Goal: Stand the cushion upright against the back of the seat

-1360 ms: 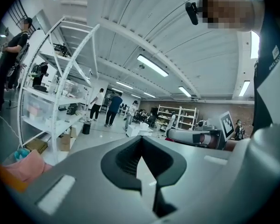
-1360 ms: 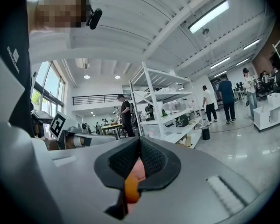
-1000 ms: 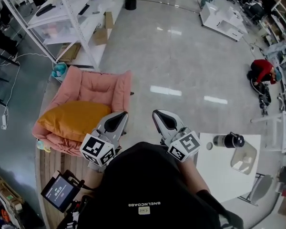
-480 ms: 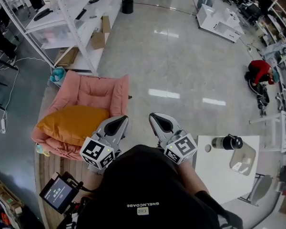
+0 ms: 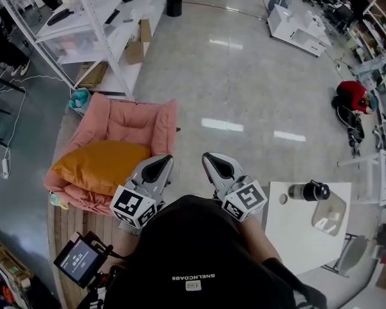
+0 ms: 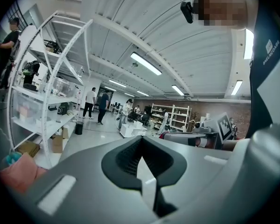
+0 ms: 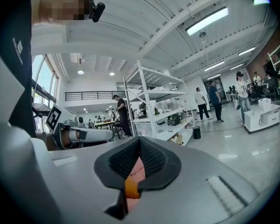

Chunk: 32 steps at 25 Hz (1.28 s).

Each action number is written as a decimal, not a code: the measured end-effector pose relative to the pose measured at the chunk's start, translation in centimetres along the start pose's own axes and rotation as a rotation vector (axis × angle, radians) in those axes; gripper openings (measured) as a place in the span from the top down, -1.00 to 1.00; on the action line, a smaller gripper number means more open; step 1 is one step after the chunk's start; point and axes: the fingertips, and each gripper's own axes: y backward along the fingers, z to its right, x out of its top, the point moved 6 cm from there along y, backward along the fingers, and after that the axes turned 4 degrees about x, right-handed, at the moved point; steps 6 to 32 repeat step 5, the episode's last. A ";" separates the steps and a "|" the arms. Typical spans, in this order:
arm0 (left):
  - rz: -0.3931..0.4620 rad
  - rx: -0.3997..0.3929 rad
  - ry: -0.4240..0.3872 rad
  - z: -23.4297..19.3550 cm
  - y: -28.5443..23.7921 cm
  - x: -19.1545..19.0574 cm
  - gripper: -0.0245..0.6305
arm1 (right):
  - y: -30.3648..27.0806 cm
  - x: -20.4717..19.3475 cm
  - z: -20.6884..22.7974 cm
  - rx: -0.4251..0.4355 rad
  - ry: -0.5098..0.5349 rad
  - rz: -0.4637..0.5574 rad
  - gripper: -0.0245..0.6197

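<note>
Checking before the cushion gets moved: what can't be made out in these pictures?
- Cushion, right gripper view: only an orange sliver shows between the shut jaws.
- Seat, left gripper view: cut off by the left edge.
- Seat's near corner, head view: hidden behind the left gripper.

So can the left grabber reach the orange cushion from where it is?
Probably yes. The left gripper sits close beside the orange cushion, which lies flat on the pink seat, with nothing between them. Its jaws are shut, so they must open first.
</note>
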 end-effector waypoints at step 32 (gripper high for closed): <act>-0.009 0.026 0.055 -1.0 0.3 -0.9 0.87 | -0.1 -0.5 -0.1 -0.003 -0.006 0.004 0.91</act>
